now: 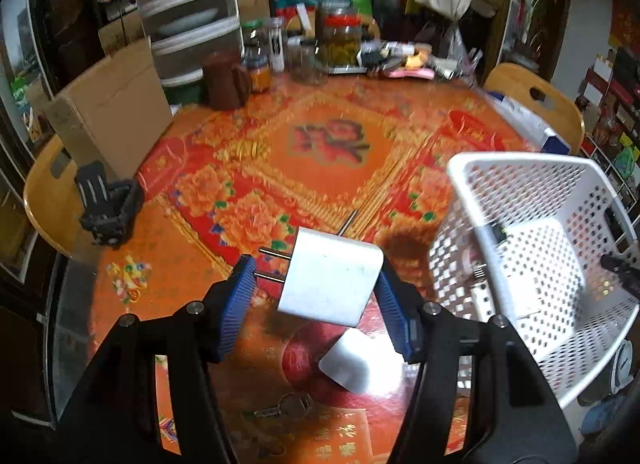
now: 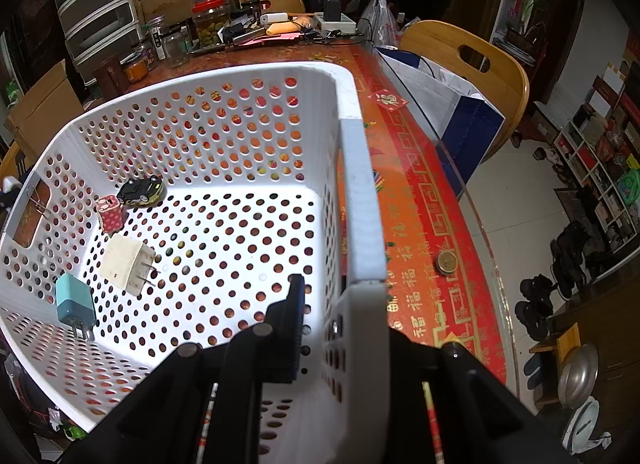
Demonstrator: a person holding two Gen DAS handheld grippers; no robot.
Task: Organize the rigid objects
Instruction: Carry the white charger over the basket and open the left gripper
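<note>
In the left wrist view, a black toy car [image 1: 106, 208] sits at the left edge of the frame on the red-and-gold patterned surface [image 1: 328, 152]. At centre, the left gripper [image 1: 316, 296] holds a white plug adapter [image 1: 332, 280] between its blue pads, prongs pointing left, lifted above the surface — its reflection shows below it, and a key [image 1: 286, 408] lies near the bottom centre. The white perforated basket [image 1: 520, 248] fills the right side.

In the right wrist view, that basket already holds, along its left half, a light-blue charger [image 2: 74, 304], a cream plug adapter [image 2: 126, 264], a pink dotted box [image 2: 110, 214] and a small black-and-yellow toy car [image 2: 142, 190]. The right gripper [image 2: 348, 328] straddles the basket's right-hand rim, jaws closed on it, steadying it. A coin [image 2: 446, 262] lies on the surface to the right.

The step in hand looks like carrying the adapter to the basket; next it needs moving rightward over the rim, then release.
</note>
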